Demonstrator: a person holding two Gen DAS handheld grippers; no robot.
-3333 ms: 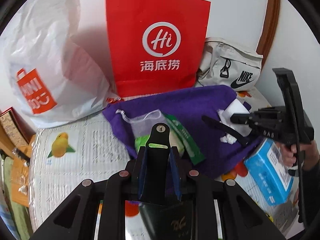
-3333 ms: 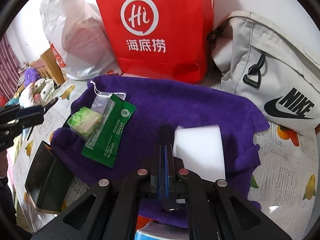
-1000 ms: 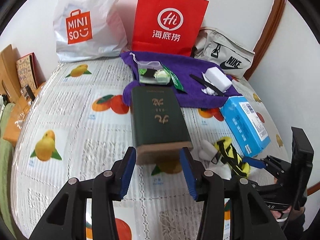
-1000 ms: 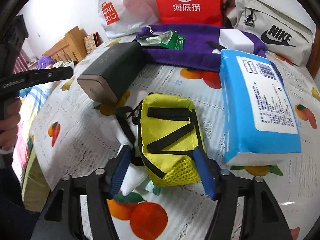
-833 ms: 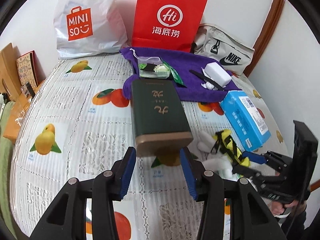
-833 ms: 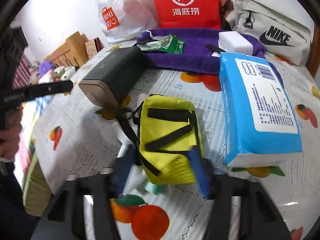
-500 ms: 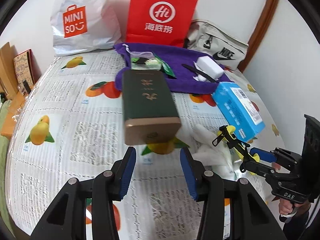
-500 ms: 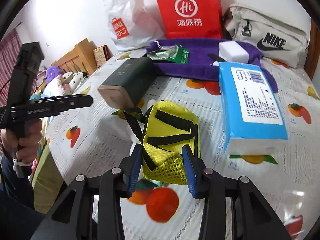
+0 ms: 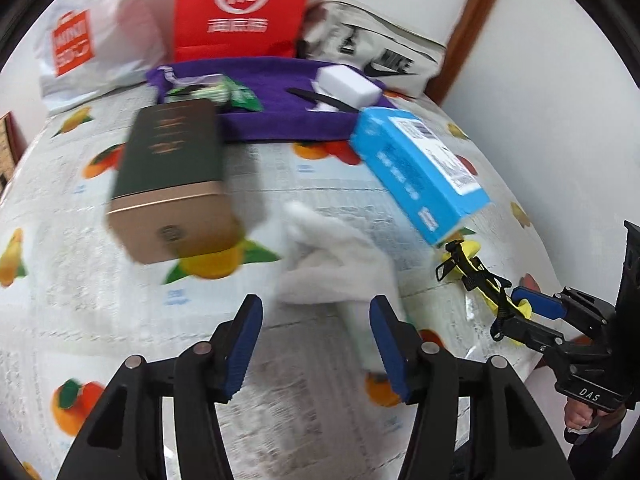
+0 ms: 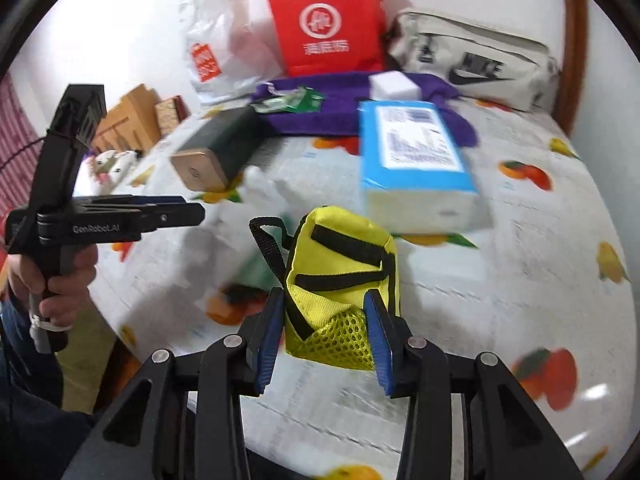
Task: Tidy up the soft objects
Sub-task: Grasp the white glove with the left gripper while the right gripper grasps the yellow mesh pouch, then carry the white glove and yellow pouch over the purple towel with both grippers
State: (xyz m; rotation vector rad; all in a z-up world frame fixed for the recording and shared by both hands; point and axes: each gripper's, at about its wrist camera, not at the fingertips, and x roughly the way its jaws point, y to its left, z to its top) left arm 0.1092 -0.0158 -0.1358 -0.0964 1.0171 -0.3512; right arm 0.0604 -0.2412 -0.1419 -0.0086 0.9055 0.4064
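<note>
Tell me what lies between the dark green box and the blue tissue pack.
In the left wrist view, a crumpled white cloth lies on the fruit-print cover between the dark green box and the blue tissue pack.

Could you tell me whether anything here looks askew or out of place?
Mostly the white cloth: it lies crumpled on the fruit-print tablecloth, apart from the purple towel. The green box lies on its side. The right claw grips the yellow pouch.

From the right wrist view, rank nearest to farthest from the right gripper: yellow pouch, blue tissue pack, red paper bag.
1. Yellow pouch: clamped in the right gripper.
2. Blue tissue pack: beyond it, slightly right.
3. Red paper bag: against the back wall.
</note>
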